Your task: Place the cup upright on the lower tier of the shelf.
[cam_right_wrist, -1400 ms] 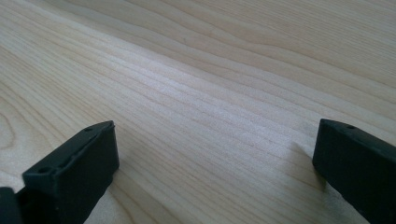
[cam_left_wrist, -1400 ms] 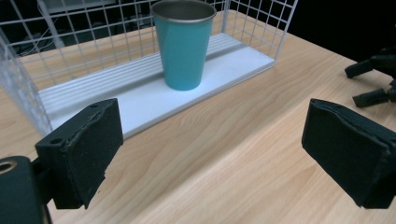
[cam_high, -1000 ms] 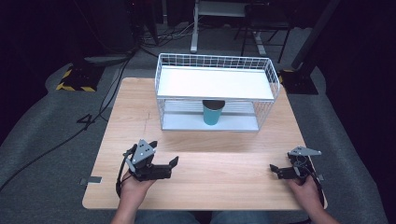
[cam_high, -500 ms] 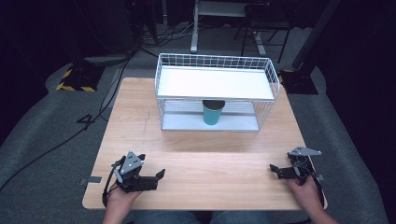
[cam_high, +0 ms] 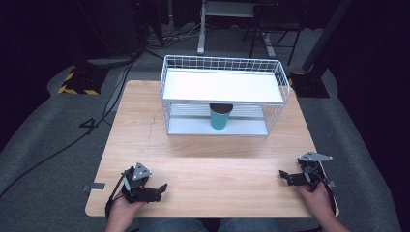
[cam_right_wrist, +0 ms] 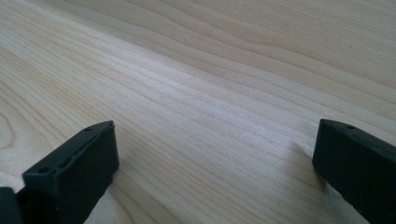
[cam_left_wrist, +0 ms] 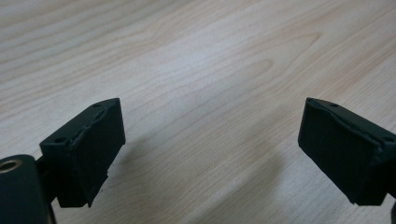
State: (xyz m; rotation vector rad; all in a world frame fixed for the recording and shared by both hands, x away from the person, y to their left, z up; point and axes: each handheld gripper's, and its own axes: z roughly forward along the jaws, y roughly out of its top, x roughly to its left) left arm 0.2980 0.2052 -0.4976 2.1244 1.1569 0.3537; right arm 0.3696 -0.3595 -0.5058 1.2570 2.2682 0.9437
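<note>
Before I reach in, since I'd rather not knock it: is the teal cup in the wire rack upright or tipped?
Upright. The teal cup stands on the wire rack's lower shelf, dark open mouth facing up.

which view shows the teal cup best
The high view: the teal cup stands upright on the lower level of the white wire rack, seen whole through the open front. The left gripper view and right gripper view look along open jaws at bare wooden table, with no cup in them.
</note>
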